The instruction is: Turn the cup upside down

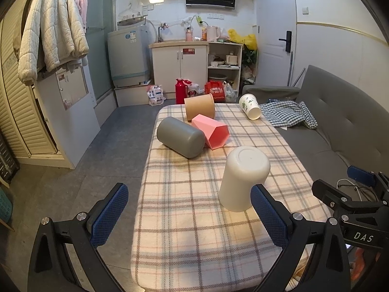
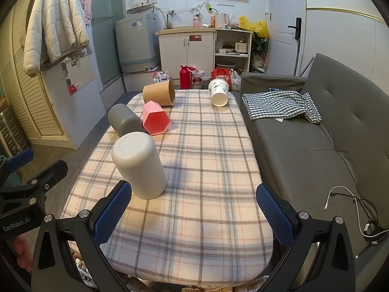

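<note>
Both grippers point(image 1: 189, 209) point(image 2: 194, 209) wide apart, empty-handed.

Gray cup point(image 2: 125, 119) mouth hidden behind white cup point(image 2: 139, 164) — sofa point(image 2: 328, 146) cut by right edge.

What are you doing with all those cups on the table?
A person holds a two-finger gripper in each hand above the plaid-covered table. Both the left gripper and the right gripper are open and hold nothing. The white cup already stands upside down, closest to the grippers. The grey cup, pink cup, brown paper cup and printed paper cup lie on their sides farther back.
</note>
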`<move>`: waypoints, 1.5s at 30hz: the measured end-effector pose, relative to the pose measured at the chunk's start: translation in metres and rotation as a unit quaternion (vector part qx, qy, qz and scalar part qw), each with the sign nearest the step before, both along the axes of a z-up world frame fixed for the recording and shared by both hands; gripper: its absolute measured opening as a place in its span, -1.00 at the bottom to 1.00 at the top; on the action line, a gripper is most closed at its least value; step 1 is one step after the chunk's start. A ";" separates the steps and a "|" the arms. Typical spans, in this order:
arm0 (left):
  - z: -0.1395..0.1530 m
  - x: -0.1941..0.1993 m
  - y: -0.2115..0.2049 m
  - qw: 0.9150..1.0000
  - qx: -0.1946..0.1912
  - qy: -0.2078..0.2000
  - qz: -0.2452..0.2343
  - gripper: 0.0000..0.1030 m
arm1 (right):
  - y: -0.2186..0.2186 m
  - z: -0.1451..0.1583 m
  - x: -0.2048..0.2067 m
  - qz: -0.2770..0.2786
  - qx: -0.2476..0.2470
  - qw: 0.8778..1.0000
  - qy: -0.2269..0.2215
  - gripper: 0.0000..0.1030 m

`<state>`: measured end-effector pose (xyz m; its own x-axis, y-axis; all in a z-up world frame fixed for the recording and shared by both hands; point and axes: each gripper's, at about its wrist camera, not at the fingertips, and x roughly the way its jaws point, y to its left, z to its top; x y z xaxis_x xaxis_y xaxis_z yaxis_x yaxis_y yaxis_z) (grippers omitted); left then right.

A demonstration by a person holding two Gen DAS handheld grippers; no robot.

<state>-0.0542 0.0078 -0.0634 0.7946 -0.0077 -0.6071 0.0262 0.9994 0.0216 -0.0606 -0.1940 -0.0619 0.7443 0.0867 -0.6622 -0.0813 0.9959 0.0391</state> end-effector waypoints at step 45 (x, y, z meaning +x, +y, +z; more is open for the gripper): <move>0.000 -0.001 0.002 1.000 0.001 0.000 0.000 1.00 | 0.003 -0.005 -0.002 -0.002 -0.001 1.000 0.011 1.00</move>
